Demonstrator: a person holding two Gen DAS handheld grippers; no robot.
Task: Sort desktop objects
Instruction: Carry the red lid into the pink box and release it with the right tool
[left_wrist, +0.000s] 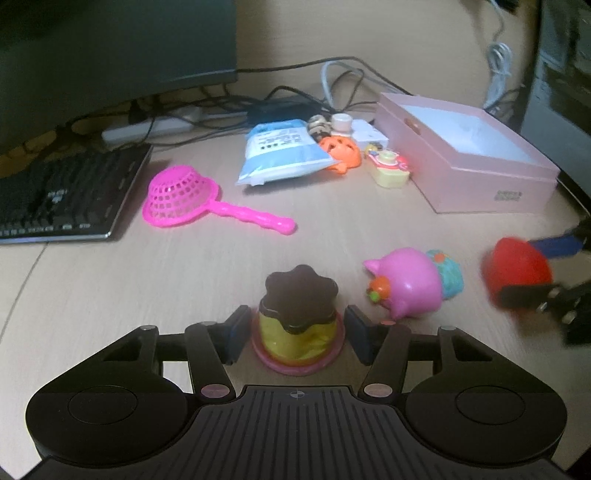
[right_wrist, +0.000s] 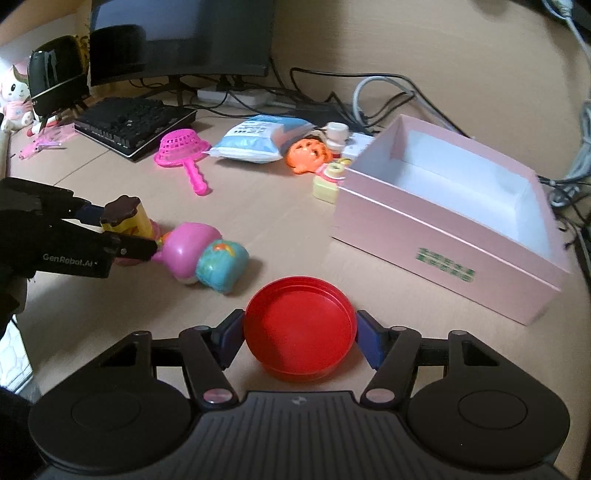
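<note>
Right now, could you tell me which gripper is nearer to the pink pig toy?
Left. The left gripper sits just beside the pink pig toy; the right gripper is farther off.

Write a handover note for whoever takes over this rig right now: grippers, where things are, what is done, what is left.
Left gripper: shut on the pudding toy, low at the desk.
Right gripper: shut on the red dish, just in front of the pink box.
Done: nothing shows in the box yet.
Left, if the box is the bin: both held things, then the pig toy beside the pudding toy, the strainer by the keyboard, and the packet, orange toy and yellow toy left of the box.
</note>
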